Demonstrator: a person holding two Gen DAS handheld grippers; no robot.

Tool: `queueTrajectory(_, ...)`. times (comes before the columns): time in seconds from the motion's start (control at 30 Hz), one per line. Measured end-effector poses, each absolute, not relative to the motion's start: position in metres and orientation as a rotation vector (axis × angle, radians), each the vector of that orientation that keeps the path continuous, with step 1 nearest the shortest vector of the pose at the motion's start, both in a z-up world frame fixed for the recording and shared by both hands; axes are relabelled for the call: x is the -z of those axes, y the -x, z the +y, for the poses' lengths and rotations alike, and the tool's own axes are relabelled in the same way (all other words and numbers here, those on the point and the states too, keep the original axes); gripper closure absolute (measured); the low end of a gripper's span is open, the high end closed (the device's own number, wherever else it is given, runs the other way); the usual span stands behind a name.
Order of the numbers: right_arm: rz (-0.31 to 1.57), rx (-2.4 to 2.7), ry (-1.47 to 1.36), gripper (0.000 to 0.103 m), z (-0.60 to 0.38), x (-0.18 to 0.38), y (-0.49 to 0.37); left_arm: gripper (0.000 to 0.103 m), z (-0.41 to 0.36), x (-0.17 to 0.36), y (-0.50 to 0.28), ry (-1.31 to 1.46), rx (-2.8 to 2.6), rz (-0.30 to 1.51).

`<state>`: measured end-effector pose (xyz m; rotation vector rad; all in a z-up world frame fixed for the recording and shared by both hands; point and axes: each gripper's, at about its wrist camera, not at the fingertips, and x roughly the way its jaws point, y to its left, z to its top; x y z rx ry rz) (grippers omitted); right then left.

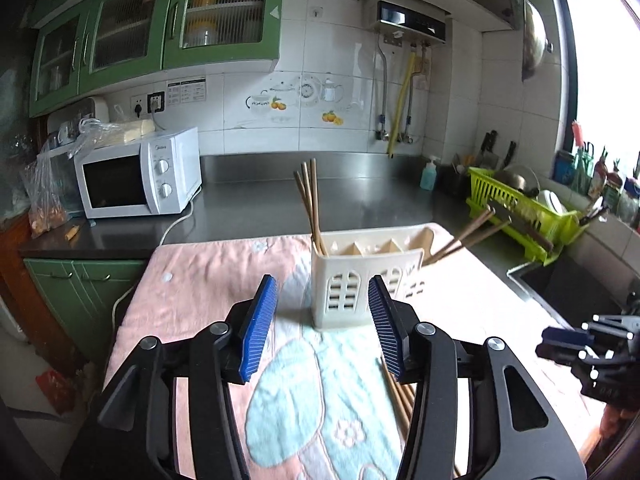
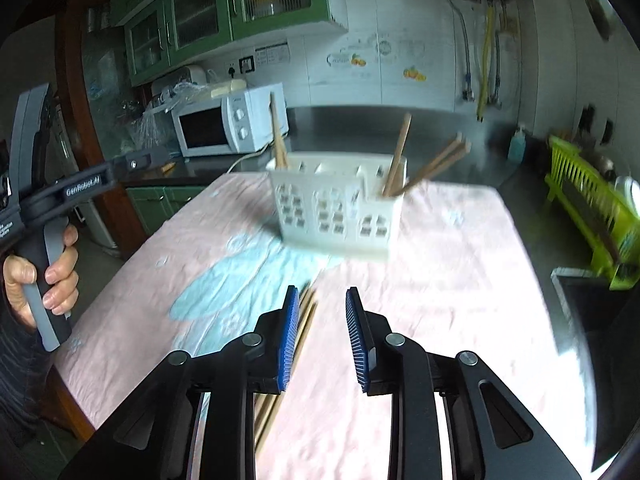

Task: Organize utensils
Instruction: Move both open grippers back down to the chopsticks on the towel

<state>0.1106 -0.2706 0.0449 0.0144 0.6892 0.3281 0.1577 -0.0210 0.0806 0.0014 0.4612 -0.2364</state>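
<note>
A cream utensil holder (image 1: 348, 276) (image 2: 336, 208) with several compartments stands on a pink and blue cloth (image 1: 192, 300) (image 2: 460, 280). Wooden chopsticks (image 1: 310, 196) (image 2: 277, 136) stand in its left end, and more chopsticks (image 1: 468, 232) (image 2: 424, 168) lean out of its right end. Loose chopsticks (image 1: 400, 400) (image 2: 308, 308) lie flat on the cloth in front of the holder. My left gripper (image 1: 322, 280) is open just short of the holder, with nothing between its pads. My right gripper (image 2: 322, 289) is open above the cloth, its left finger over the loose chopsticks.
A white microwave (image 1: 136, 184) sits at the back left of the steel counter (image 1: 260, 200). A green dish rack (image 1: 520, 208) and a sink (image 1: 560, 280) are on the right, and a soap bottle (image 1: 429, 174) stands near the wall. A hand (image 2: 40, 272) holds the left gripper's handle.
</note>
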Motion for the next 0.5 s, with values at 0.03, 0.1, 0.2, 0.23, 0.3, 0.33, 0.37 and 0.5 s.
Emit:
queueTrajectory(0.03,0.706,-0.329,-0.022,0.079,-0.268,-0.034,-0.104,0.053,-0.021,-0.077,-0.153,-0.002,0.234,0.466)
queueTrajectory(0.1,0.736,-0.327,-0.046,0.079,-0.261,-0.015,-0.091,0.053,-0.020,-0.067,-0.143,-0.004,0.236,0.474)
queueTrajectory(0.2,0.783,-0.318,-0.060,0.079,-0.250,0.012,-0.075,0.052,-0.018,-0.053,-0.131,-0.003,0.224,0.489)
queueTrajectory(0.23,0.798,-0.315,-0.060,0.079,-0.246,0.021,-0.071,0.051,-0.017,-0.049,-0.129,0.002,0.224,0.500)
queueTrajectory(0.3,0.825,-0.317,-0.091,0.079,-0.243,0.035,-0.066,0.050,-0.015,-0.040,-0.124,0.010,0.222,0.520)
queueTrajectory(0.33,0.837,-0.315,-0.100,0.080,-0.241,0.042,-0.064,0.050,-0.014,-0.037,-0.122,0.013,0.222,0.525)
queueTrajectory(0.37,0.844,-0.303,-0.099,0.081,-0.238,0.048,-0.062,0.050,-0.012,-0.033,-0.120,0.017,0.220,0.534)
queueTrajectory(0.5,0.878,-0.290,-0.133,0.085,-0.233,0.068,-0.058,0.050,-0.006,-0.024,-0.114,0.030,0.213,0.542)
